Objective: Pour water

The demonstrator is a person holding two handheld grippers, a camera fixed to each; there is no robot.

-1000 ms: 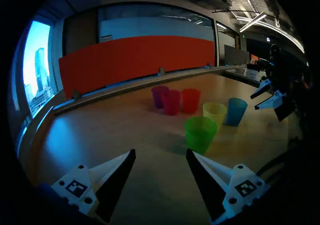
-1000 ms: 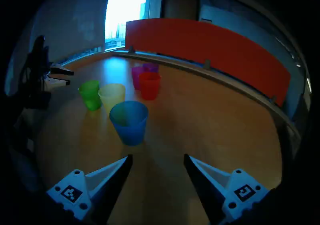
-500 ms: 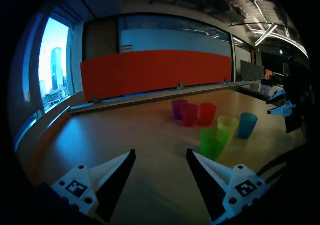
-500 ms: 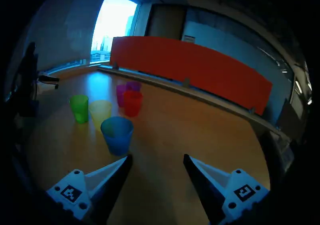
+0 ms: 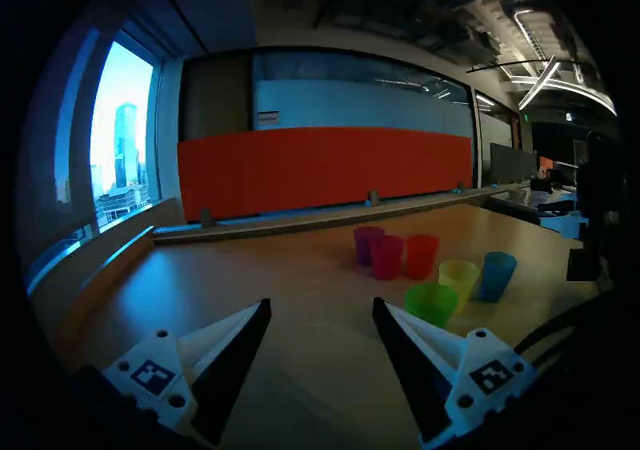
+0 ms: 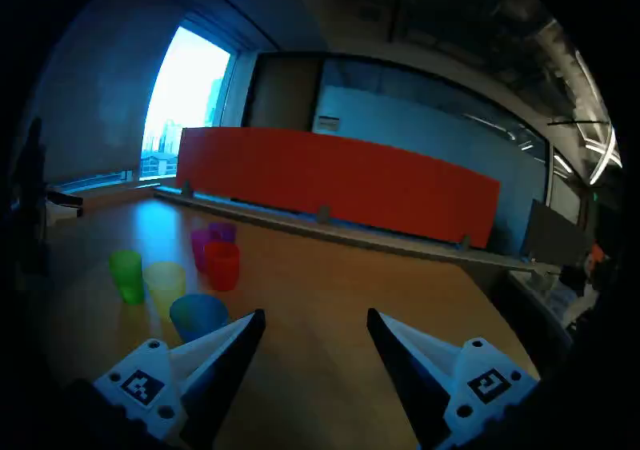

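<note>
left gripper (image 5: 320,302) level and low over the tabletop (image 5: 240,282), jaws wide apart, empty; green cup (image 5: 430,300) just past its right finger, well short of the far edge. right gripper (image 6: 314,312) likewise spread and empty (blue cup (image 6: 195,314) beside its left finger). both have tipped upward and backed off since a second ago.

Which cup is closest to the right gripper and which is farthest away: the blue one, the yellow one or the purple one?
From the right gripper, in the right gripper view:
1. blue cup, just beside its left finger.
2. yellow cup, farther out on the left.
3. purple cup, at the back of the group.
</note>
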